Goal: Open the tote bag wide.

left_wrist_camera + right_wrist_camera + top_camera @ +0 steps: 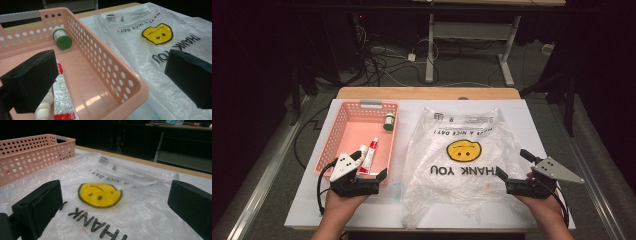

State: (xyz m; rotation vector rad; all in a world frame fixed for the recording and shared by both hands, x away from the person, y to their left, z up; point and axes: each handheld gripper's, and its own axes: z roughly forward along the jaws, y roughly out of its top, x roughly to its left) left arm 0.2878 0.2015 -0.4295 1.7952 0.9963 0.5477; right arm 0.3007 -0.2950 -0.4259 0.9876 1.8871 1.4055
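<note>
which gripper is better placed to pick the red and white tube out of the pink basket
Left. The left gripper hangs open at the basket's near end, by the tube; the right gripper is over the plastic bag.

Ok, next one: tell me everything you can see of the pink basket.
The pink basket is a shallow rectangular tray of what looks like glossy plastic, its walls punched with rows of round holes, with a grey handle piece on the far rim. It sits upright on the white table cover, at the left, its right wall beside the plastic bag. Inside lie a green-capped bottle on its side near the far end, a red-and-white tube and a white tube near the front. The left gripper hovers open over its near edge.
</note>
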